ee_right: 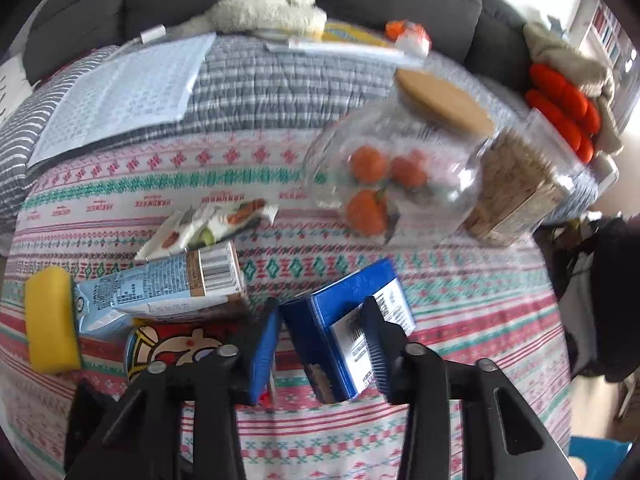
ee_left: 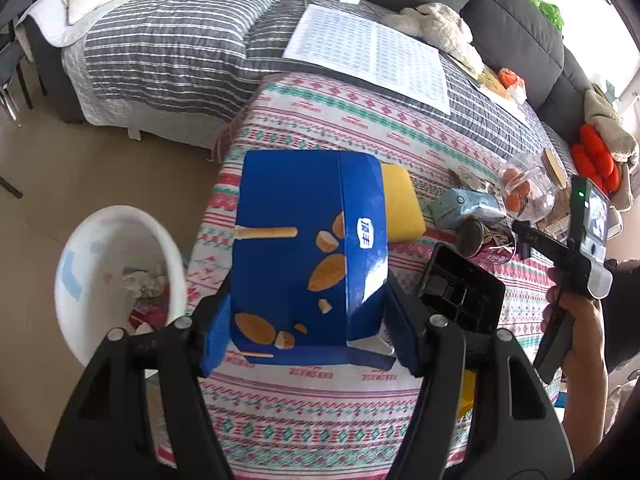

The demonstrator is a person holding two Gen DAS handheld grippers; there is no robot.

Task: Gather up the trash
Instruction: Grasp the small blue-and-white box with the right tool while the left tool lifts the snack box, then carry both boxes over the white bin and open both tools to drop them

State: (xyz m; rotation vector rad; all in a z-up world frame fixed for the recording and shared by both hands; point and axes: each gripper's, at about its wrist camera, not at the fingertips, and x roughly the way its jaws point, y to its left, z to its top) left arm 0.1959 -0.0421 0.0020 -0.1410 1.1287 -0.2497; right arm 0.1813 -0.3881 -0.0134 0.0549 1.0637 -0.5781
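**Box held beside the bin, clutter close by**

Box (ee_left: 308, 248), blue, fills mid-frame in the left view, pinched between the left tongs (ee_left: 308, 320) above the tabletop (ee_left: 320, 408); the bin (ee_left: 116, 280) sits lower left. A shallow pinch on smooth card could let it slip short of the bin. Right tongs (ee_right: 324, 344) straddle a small box (ee_right: 348, 320), jaws narrow, contact unclear; the can (ee_right: 160, 344) may get knocked.

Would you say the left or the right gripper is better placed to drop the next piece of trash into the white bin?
Left. The left gripper is shut on the blue box, and the white bin sits just to its left. The right gripper has a smaller blue box between open jaws.
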